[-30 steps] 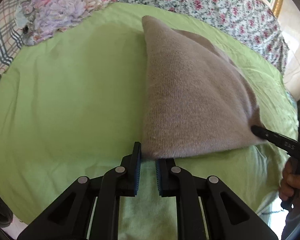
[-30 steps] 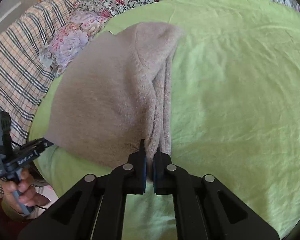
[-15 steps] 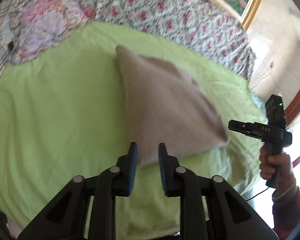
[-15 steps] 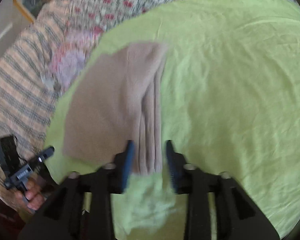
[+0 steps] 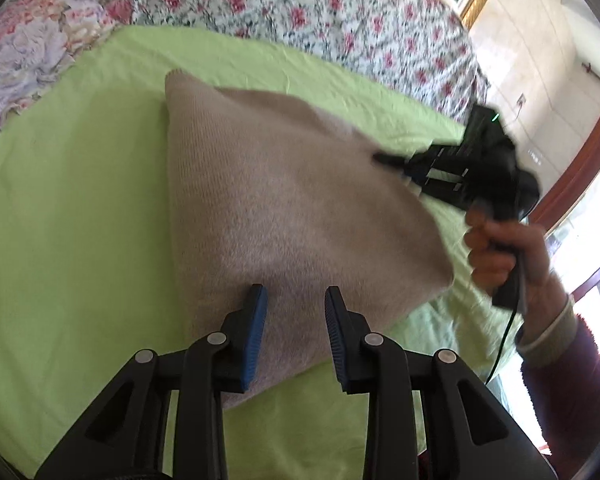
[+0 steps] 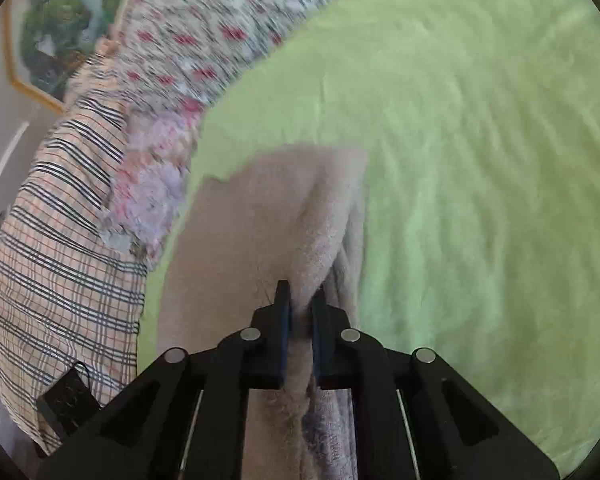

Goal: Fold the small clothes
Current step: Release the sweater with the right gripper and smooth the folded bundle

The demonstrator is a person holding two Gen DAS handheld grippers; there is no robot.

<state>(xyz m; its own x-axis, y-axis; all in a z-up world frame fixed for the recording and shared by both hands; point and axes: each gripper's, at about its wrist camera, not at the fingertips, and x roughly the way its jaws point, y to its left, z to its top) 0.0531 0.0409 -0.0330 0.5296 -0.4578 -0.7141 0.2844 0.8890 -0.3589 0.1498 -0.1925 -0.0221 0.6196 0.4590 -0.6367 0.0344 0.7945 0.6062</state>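
Since earlier: right gripper [image 6: 298,312] re-pinched sweater [image 5: 284,208] fold at 6 o'clock, fingers nearly shut (to lift); left gripper [image 5: 294,312] opening, fabric unpinched between fingers.

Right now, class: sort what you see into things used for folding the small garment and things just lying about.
In use: sweater; left claw, opening over it; right claw, shut on it.
Lying about: green sheet; floral quilt; plaid cloth; framed picture.
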